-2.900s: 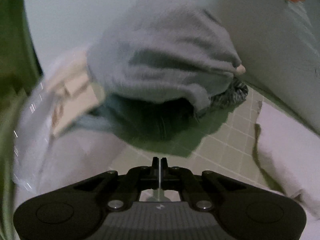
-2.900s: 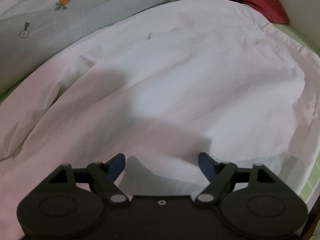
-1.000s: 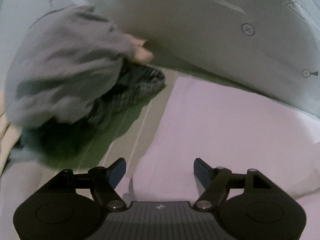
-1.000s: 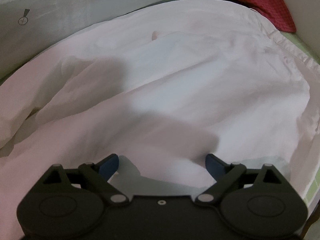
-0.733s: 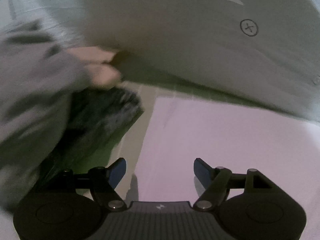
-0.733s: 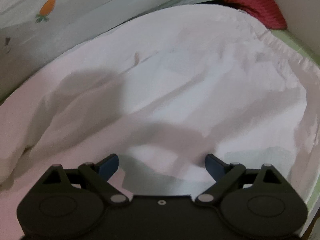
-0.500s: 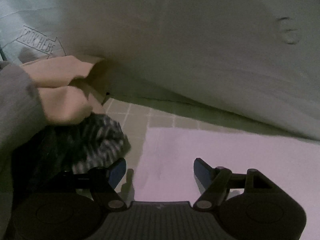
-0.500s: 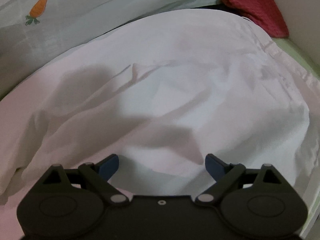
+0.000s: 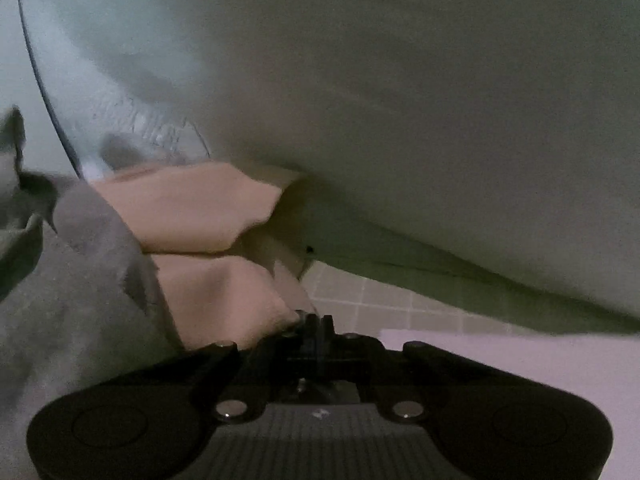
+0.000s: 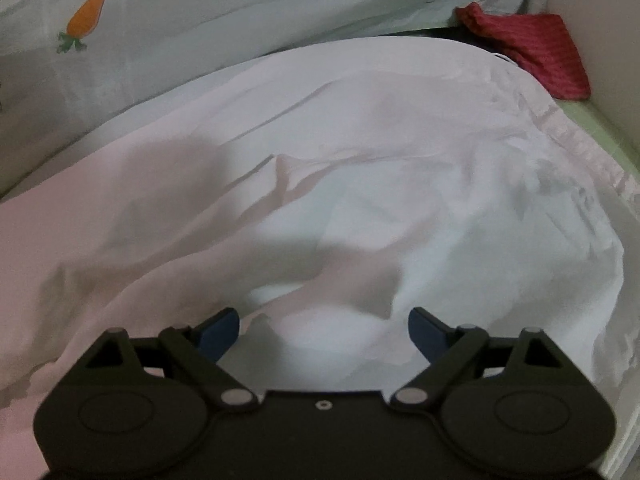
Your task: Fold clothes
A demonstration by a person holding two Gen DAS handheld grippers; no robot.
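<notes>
A large white garment (image 10: 360, 152) lies spread and wrinkled on the bed. My right gripper (image 10: 324, 332) hovers low over its near part, open, and a raised fold of the cloth sits between the blue fingertips (image 10: 220, 330) without touching them. In the left wrist view only a strip of the white garment (image 9: 500, 356) shows at the lower right. My left gripper (image 9: 316, 318) is closing, its fingers nearly together at that garment's far left corner. The cloth seems caught between them, though the linkage hides the pinch. The fingertips also brush a peach cloth (image 9: 192, 216).
A grey garment (image 9: 60, 300) lies piled over the peach cloth at the left. The green checked sheet (image 9: 380, 304) shows beyond the fingers. A pale quilt (image 9: 400, 100) with a carrot print (image 10: 86, 16) bulges behind. A red cloth (image 10: 532, 48) lies by the bed's side wall (image 10: 600, 60).
My left gripper has moved up to the peach and grey pile, and its jaws have gone from wide apart to nearly together. The right gripper has barely moved. The white garment has wrinkled more.
</notes>
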